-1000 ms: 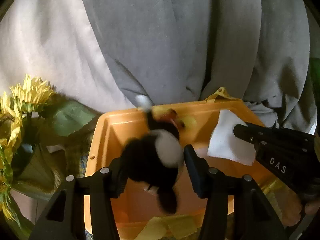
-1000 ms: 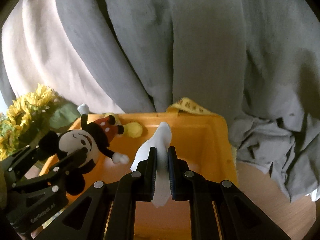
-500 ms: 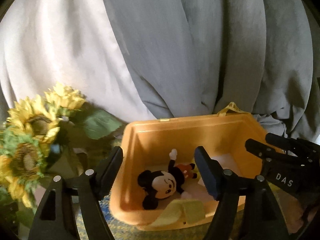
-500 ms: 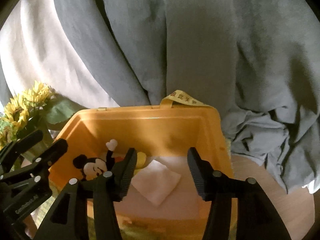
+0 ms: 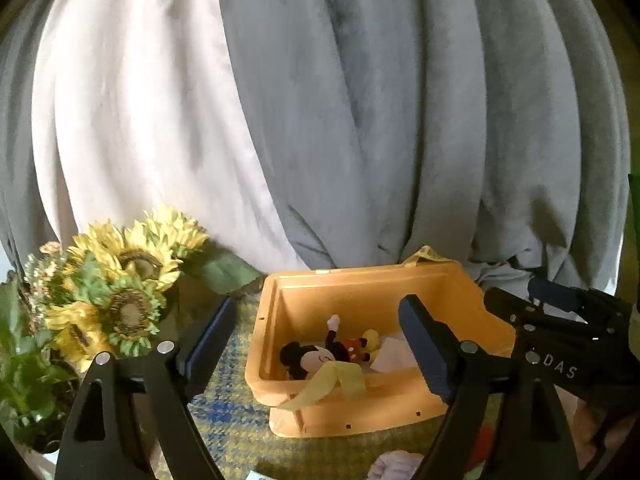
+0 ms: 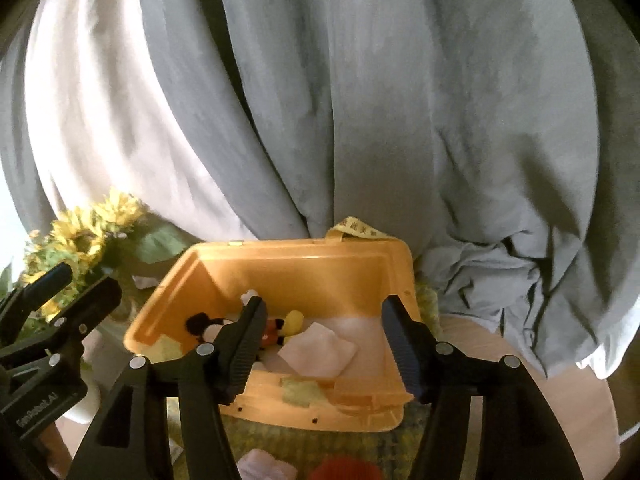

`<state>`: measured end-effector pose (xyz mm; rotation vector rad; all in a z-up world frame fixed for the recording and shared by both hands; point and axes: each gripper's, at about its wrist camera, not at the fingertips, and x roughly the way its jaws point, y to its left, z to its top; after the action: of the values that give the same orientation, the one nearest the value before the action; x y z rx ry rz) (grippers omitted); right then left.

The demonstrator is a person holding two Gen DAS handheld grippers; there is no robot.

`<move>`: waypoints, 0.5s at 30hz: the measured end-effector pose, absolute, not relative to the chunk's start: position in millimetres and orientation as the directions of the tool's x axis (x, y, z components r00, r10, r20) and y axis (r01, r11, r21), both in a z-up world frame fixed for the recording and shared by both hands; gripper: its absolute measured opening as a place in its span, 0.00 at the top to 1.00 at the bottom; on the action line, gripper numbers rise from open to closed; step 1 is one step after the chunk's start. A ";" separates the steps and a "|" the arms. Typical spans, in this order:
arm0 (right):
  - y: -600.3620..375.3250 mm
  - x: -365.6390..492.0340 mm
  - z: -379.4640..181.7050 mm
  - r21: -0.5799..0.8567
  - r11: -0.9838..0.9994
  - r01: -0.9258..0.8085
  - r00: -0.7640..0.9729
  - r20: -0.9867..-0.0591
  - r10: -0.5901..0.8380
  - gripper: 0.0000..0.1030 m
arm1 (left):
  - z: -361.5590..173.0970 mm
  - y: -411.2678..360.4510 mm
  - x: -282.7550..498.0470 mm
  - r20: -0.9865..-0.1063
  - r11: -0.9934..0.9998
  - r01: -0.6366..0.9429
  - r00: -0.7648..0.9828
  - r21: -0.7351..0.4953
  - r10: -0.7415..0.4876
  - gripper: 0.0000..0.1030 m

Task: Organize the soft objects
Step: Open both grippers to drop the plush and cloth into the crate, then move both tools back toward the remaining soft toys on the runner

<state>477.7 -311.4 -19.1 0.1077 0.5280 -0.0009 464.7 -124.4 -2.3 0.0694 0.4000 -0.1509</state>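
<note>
Left wrist view: Mickey Mouse plush [image 5: 316,358] now lying in orange bin [image 5: 376,284], released a second ago; left gripper [image 5: 316,344] empty, jaws opening, backed off above near rim. Right wrist view: white folded cloth [image 6: 318,347] dropped flat on bin floor beside plush; right gripper [image 6: 322,338] empty too, jaws opening. Both items binned, both hands free. Pale bundle [image 6: 266,466] and red item [image 6: 346,470] waiting on checked mat [image 5: 224,412] in front of bin, probably next.

We see the orange bin [image 6: 288,276] open from above — sunflowers [image 5: 120,280] crowd its left, grey curtain [image 6: 360,120] hangs close behind, bare tabletop [image 6: 560,392] lies right.
</note>
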 end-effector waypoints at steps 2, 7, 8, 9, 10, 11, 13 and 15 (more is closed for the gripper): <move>-311.5 464.8 -13.7 0.100 0.994 0.030 0.874 -0.485 0.023 0.40 | 1.4 -124.7 451.1 -0.377 0.986 0.161 0.916 0.038 -0.135 0.18; -311.2 433.1 -2.2 0.087 0.996 0.033 0.893 -0.449 0.010 0.40 | 6.1 -125.9 422.2 -0.358 0.985 0.171 0.922 0.037 -0.147 0.18; -311.2 425.3 -0.4 0.084 0.996 0.038 0.898 -0.441 0.003 0.40 | 7.1 -126.4 416.9 -0.356 0.984 0.174 0.922 0.037 -0.150 0.18; -311.4 419.4 0.5 0.081 0.996 0.039 0.901 -0.435 0.000 0.40 | 7.5 -126.8 410.7 -0.353 0.983 0.177 0.923 0.036 -0.153 0.18; -311.0 413.3 1.3 0.077 0.996 0.041 0.902 -0.431 -0.004 0.39 | 7.9 -127.1 405.7 -0.352 0.983 0.180 0.923 0.036 -0.156 0.18; -311.2 406.8 2.0 0.075 0.996 0.043 0.904 -0.428 -0.007 0.39 | 8.1 -127.6 401.1 -0.352 0.983 0.183 0.923 0.036 -0.159 0.18; -311.0 396.4 3.0 0.078 0.996 0.048 0.906 -0.423 -0.011 0.37 | 8.7 -128.2 391.1 -0.352 0.981 0.189 0.922 0.038 -0.164 0.18; -311.4 386.2 2.9 0.080 0.995 0.057 0.908 -0.418 -0.018 0.37 | 8.9 -129.7 380.0 -0.349 0.981 0.192 0.922 0.042 -0.166 0.18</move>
<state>386.2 -311.4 2.9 0.0916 0.4305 -0.0389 380.0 -129.7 8.9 0.0755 0.3518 -0.1838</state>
